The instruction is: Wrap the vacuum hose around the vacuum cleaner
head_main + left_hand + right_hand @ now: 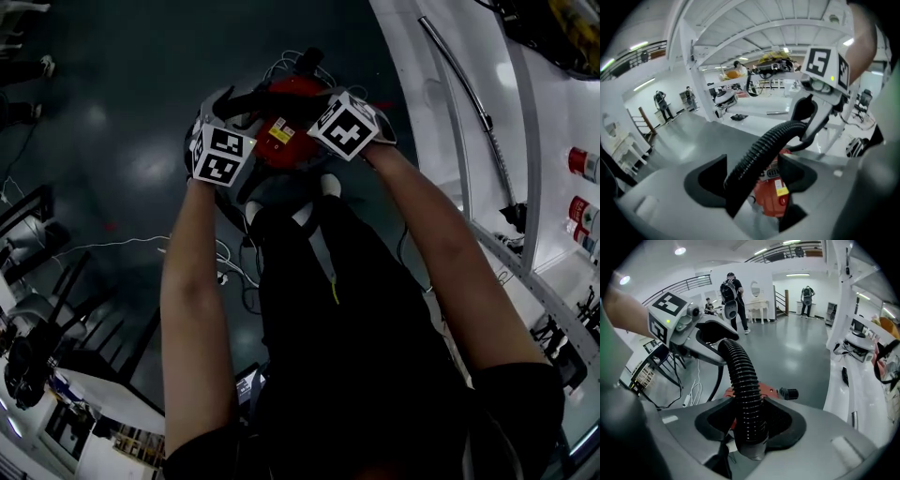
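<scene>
Fingers (787,422) of the right gripper (750,425) are clamped on the hose (740,376), the left gripper's (751,178) are spread wide with it loose between them over the red vacuum cleaner (286,131) on the floor (112,141), so I reckon that side's loop could slip and unwind.

White cables (230,265) trail on the dark floor (112,141); red bottles (582,162) sit in a white rack (553,272).

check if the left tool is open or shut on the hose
Open: on the left tool the jaws stand wide, the hose runs between them unclamped, the vacuum showing through the gap.
</scene>
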The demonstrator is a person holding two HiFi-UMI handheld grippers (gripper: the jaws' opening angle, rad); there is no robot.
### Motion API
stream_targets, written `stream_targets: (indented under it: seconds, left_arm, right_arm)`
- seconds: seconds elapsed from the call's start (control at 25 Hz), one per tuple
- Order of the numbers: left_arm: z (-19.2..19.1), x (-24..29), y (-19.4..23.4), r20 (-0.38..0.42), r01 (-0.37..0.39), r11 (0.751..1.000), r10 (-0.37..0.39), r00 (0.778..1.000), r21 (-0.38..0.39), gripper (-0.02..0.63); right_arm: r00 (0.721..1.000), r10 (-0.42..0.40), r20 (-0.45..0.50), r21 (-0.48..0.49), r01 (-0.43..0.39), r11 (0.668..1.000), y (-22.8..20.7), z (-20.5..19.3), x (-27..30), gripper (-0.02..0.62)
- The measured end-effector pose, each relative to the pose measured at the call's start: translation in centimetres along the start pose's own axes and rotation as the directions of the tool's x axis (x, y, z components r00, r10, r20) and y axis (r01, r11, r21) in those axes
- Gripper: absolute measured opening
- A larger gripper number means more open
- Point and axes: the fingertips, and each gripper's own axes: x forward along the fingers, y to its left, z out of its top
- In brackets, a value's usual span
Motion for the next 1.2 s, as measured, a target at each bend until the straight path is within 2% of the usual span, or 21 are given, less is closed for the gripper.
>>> stream_targets:
  seconds: [0.12,0.2,0.44,0.56,0.8,1.04,1.2]
  left_arm:
    - [0.0,-0.8,1.5,0.038,-0.067,0.983,0.075,0.996,-0.174,0.337]
    - [-0.2,-1.4,1.9,0.043,-0.092,0.968,0.105,0.994,-0.233,0.328]
    - [-3.0,-2.2,-0.5,-0.006,-0.059,0.967,0.059,0.998,-0.249,0.313]
    - [-4.2,-1.9,-2.0,-0.018,-0.039,0.962,0.036,0.999,-0.271,0.310]
    - [-4.5,0.1,-5.8,-0.002,0.029,0.949,-0.032,0.999,-0.314,0.268]
    - [-4.5,2.9,-11.4,0.010,0.136,0.942,-0.139,0.990,-0.307,0.270]
    - [-4.2,4.4,-12.9,0.042,0.164,0.929,-0.159,0.986,-0.332,0.270]
  right_arm:
    - [1.000,-0.011,0.000,0.083,0.010,0.996,-1.2,-0.7,0.1,0.186]
    - [1.000,-0.015,-0.008,0.101,0.016,0.995,-1.7,-1.0,0.2,0.186]
    - [1.000,-0.012,0.018,0.194,0.009,0.981,-2.0,-1.1,0.3,0.178]
    - [0.999,-0.023,0.024,0.204,0.018,0.979,-2.0,-1.0,0.1,0.175]
    - [1.000,-0.012,-0.018,0.215,0.015,0.977,-2.3,-2.7,1.8,0.173]
    - [0.999,-0.023,-0.028,0.204,0.028,0.979,-1.4,-3.8,3.4,0.173]
    - [0.999,-0.024,-0.029,0.225,0.029,0.974,-1.4,-4.5,3.9,0.172]
